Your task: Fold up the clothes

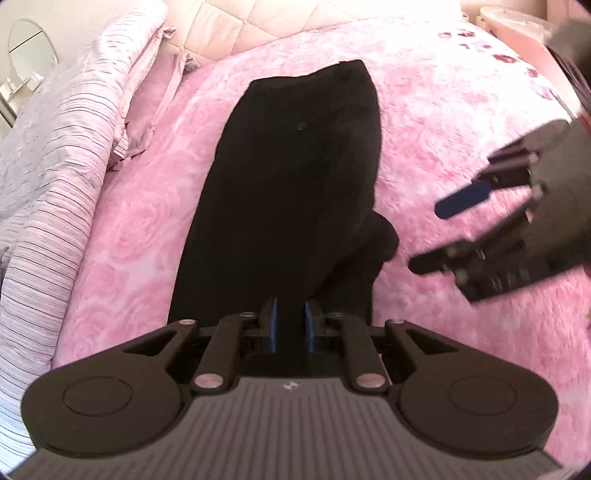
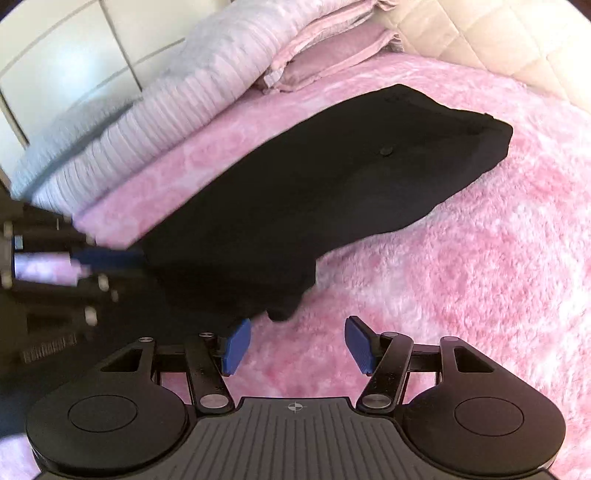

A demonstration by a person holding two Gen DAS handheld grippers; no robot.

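A long black garment (image 1: 291,184) with a small button lies lengthwise on the pink fluffy blanket (image 1: 461,118). My left gripper (image 1: 291,325) is at the garment's near end, its blue pads close together with black cloth pinched between them. A bunched fold sits by the right edge. In the right wrist view the garment (image 2: 332,192) stretches away to the upper right, its near end lifted off the blanket (image 2: 480,277) where the left gripper (image 2: 140,258) holds it. My right gripper (image 2: 297,345) is open just short of the garment's hanging corner, with only blanket between its fingers. It also shows as the right gripper (image 1: 426,236) beside the garment.
A folded striped quilt (image 1: 48,166) and pink pillows (image 1: 155,96) lie along the left side of the bed, under a quilted headboard (image 1: 258,22). White cupboard doors (image 2: 62,70) stand beyond the quilt. A pink box (image 1: 517,22) sits at the far right corner.
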